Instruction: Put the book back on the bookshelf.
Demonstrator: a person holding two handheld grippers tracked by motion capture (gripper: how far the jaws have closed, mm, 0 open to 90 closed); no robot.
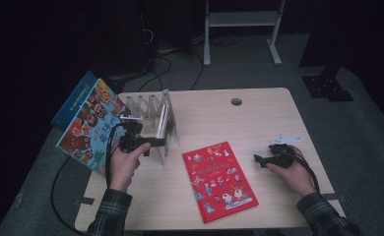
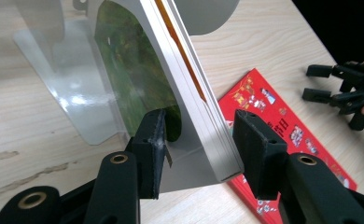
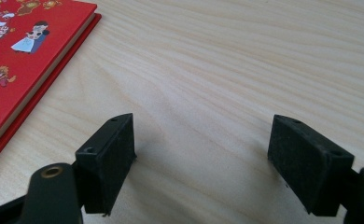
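While the person's sleeves lie at the near edge of the table (image 1: 278,206), both hands sit low on it, one gripper in each. A red book (image 1: 218,180) lies flat on the wood between them, cover up, touched by neither.

To the right, the right gripper (image 1: 260,158) rests on the table just beside that book, pointing toward it. Its jaws stand wide apart with bare wood between them, holding nothing.

On the other side, the left gripper (image 2: 199,154) reaches level into the rack (image 1: 153,115), a row of pale upright dividers. A book (image 2: 196,107) stands there on its bottom edge, leaning a little against a divider, white page block toward the camera and a green cover on the far face. The jaws straddle its lower corner, but there is a clear gap on each side: the pads do not press it. So the fingers are released, and the book stands by itself in its slot.

This book looks stiff and fairly thin, a hardback that would not bend but could tip sideways, and its glossy cover may slide between the pads. A hold low near the spine, squeezing across both covers, seems the safest place to me.

Farther left, a big picture book (image 1: 89,125) pokes out past the table's edge, propped at a slant behind the rack. Beyond the table the room is dark, with a white stand (image 1: 241,19) on the floor.
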